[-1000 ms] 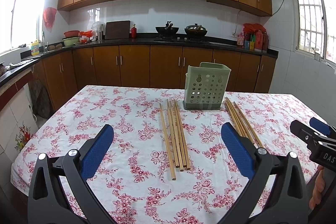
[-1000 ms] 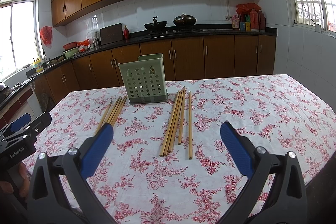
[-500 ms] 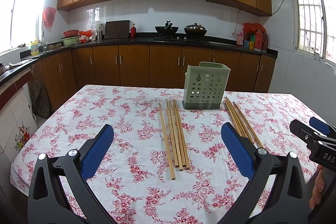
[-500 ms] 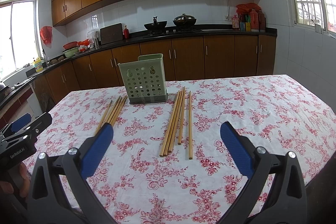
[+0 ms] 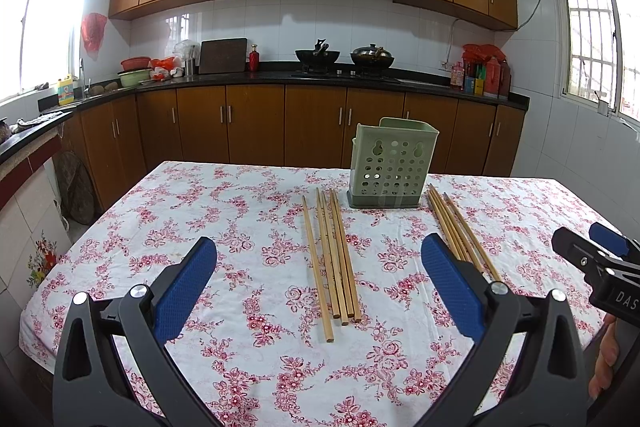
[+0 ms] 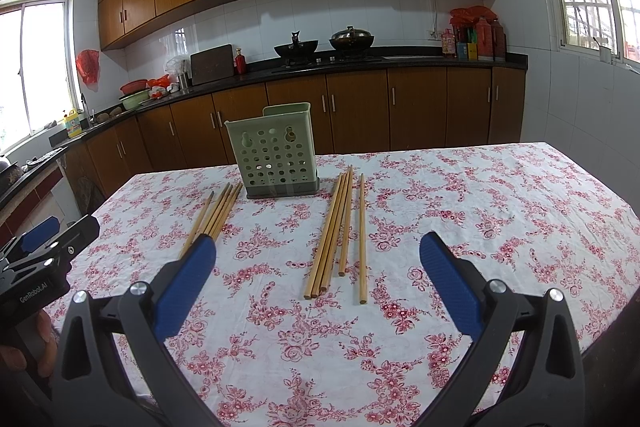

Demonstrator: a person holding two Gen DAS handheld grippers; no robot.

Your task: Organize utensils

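A pale green perforated utensil holder point(image 5: 390, 163) point(image 6: 276, 151) stands upright near the far side of the table. Several wooden chopsticks lie flat in two bundles, one on each side of it. The left bundle point(image 5: 334, 255) point(image 6: 218, 211) lies ahead of my left gripper point(image 5: 318, 281), which is open and holds nothing. The right bundle point(image 5: 460, 231) point(image 6: 340, 231) lies ahead of my right gripper point(image 6: 316, 281), also open with nothing in it. Both grippers hover near the table's front edge, short of the chopsticks.
A floral tablecloth point(image 5: 224, 227) point(image 6: 500, 211) covers the table. The right gripper's body and a hand point(image 5: 604, 355) show at the left wrist view's right edge. Kitchen counters point(image 5: 240, 79) with pots and bottles run along the back wall.
The left wrist view has dipped very slightly between frames. The chopsticks and holder have not moved, and both grippers stay open.
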